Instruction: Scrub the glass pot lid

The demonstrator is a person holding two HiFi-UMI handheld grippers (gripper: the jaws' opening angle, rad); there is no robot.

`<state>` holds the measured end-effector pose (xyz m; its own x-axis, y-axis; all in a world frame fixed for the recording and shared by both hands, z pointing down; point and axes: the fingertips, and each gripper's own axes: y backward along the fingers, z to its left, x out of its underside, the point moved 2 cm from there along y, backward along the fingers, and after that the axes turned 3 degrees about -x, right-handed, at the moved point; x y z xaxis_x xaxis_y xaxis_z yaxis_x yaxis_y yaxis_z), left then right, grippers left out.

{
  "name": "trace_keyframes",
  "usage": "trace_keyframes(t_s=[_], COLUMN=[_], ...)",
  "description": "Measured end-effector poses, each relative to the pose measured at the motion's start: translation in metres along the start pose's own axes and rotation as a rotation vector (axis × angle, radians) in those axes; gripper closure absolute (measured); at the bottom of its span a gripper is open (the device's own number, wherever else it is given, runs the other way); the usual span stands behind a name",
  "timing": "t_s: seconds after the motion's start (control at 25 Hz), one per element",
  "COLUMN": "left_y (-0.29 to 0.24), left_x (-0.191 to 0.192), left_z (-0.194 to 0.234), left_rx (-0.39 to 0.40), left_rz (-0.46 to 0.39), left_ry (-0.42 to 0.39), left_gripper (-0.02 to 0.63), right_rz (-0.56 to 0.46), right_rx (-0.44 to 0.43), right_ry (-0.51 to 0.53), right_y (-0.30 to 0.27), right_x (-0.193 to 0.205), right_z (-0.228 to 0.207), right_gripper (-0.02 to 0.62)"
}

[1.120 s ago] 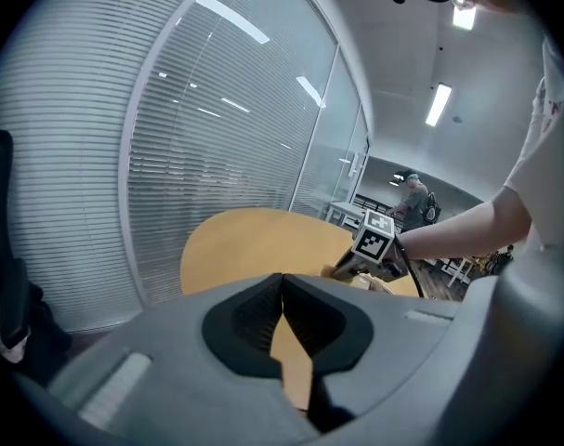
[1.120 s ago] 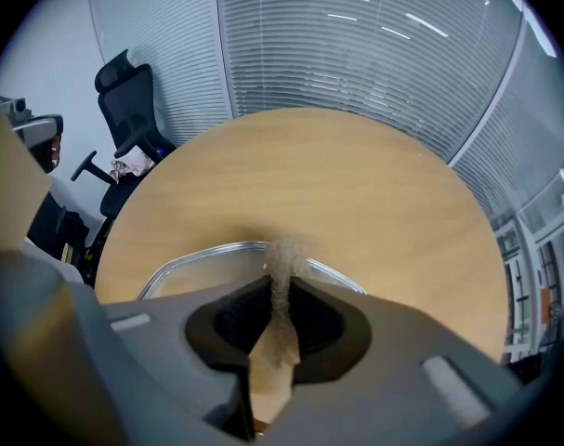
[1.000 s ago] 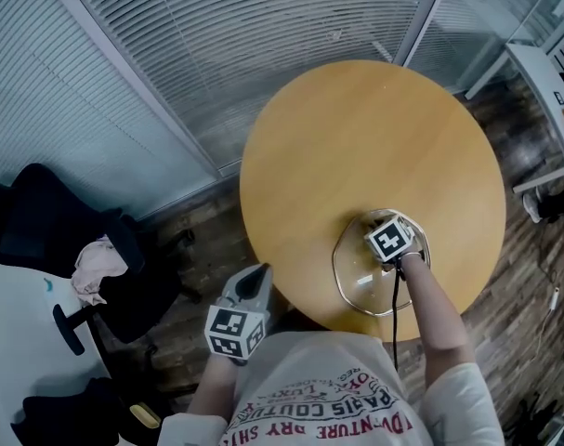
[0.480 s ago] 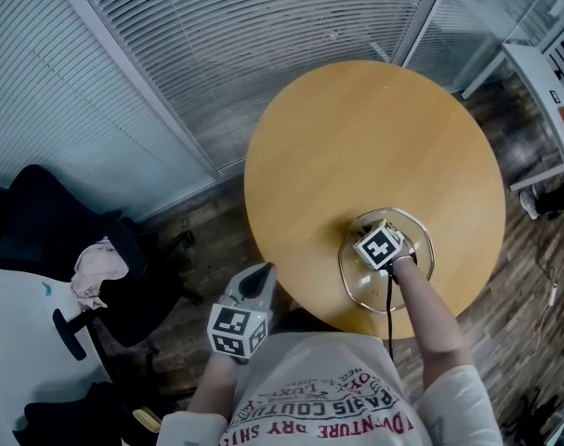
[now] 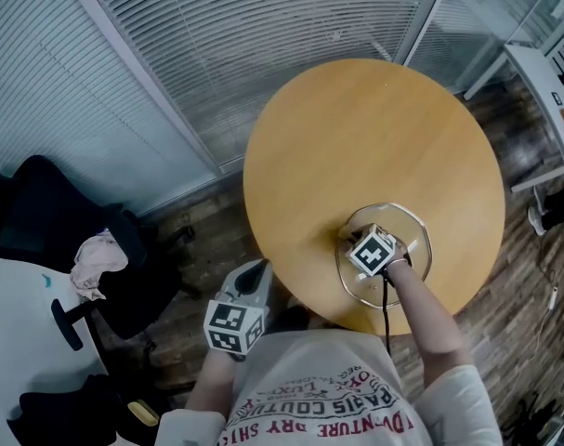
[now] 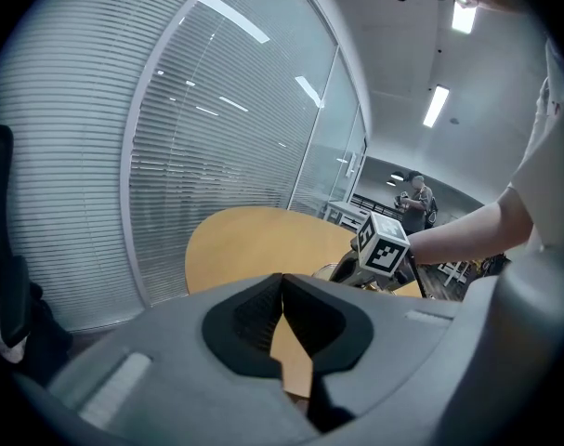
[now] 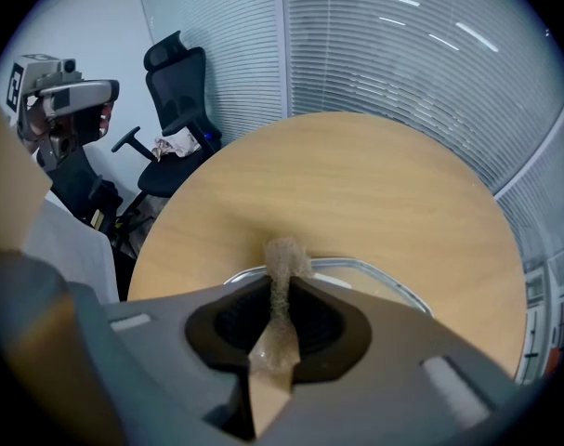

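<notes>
The glass pot lid (image 5: pixel 407 235) lies flat on the round wooden table (image 5: pixel 356 128), close to its near edge. My right gripper (image 5: pixel 359 242) sits over the lid's left half, shut on a tan scrub pad (image 7: pixel 283 256). In the right gripper view the pad sticks out past the jaw tips, over the lid's metal rim (image 7: pixel 379 273). My left gripper (image 5: pixel 253 275) hangs off the table at the person's left side, shut and holding nothing. In the left gripper view its jaws (image 6: pixel 282 284) meet, and the right gripper's marker cube (image 6: pixel 386 246) shows beyond them.
A glass wall with slatted blinds (image 5: pixel 226 35) runs behind the table. A black office chair (image 5: pixel 86 240) with a cloth on it stands at the left. A white desk edge (image 5: pixel 546 82) is at the far right. A cable (image 5: pixel 386 309) runs from the right gripper along the arm.
My right gripper has slid leftward and a little nearer across the lid with the pad. The lid shifted slightly. The left gripper has stayed in place.
</notes>
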<state>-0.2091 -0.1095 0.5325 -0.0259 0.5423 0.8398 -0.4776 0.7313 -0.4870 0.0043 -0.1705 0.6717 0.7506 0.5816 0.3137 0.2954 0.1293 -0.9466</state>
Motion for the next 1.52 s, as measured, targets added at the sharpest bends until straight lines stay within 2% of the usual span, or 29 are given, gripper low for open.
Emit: trace_keyframes(t_s=[0.44, 0.88, 1.12, 1.52], left_y=[0.021, 0.043, 0.055, 0.072], left_x=[0.021, 0.043, 0.055, 0.072], left_z=[-0.058, -0.123, -0.161, -0.188], left_rx=[-0.074, -0.154, -0.195, -0.252], left_rz=[-0.006, -0.018, -0.037, -0.069], left_ry=[0.03, 0.047, 0.067, 0.112], left_gripper=[0.598, 0.598, 0.598, 0.598], right_rz=[-0.007, -0.012, -0.008, -0.008], right_rx=[-0.093, -0.157, -0.174, -0.217], right_ry=[0.185, 0.303, 0.409, 0.514], right_y=[0.011, 0.026, 0.037, 0.048], right_x=[0.024, 0.07, 0.103, 0.139], right_z=[0.046, 0.075, 0.086, 0.097], right_gripper=[0.534, 0.534, 0.534, 0.534])
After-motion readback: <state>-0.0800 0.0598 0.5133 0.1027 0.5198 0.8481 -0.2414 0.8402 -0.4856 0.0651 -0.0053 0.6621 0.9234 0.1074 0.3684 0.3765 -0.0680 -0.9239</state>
